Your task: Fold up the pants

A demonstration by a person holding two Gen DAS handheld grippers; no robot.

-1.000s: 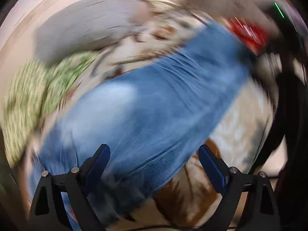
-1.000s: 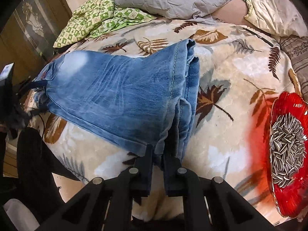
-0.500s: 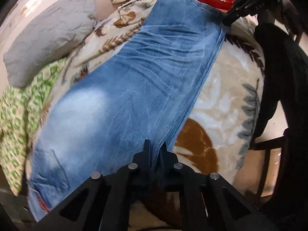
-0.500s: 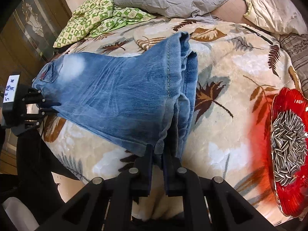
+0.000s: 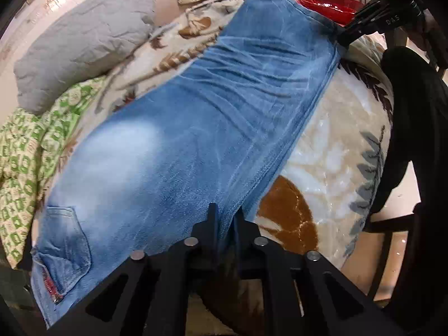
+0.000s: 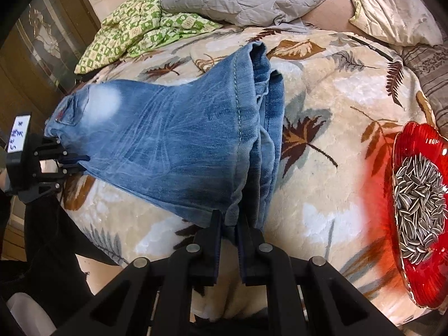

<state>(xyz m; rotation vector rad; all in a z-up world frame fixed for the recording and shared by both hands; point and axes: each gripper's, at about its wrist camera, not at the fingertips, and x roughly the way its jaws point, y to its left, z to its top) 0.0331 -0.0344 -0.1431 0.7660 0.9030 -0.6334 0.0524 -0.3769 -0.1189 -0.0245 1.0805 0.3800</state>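
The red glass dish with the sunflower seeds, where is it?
In the right wrist view the red glass dish of sunflower seeds sits at the right edge on the leaf-patterned blanket, apart from the blue jeans.

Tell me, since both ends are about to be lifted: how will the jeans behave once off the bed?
Probably floppy: the jeans wrinkle and drape between the left gripper and right gripper. The middle would likely sag. Stacked layers at the hem may slip apart if pinched loosely.
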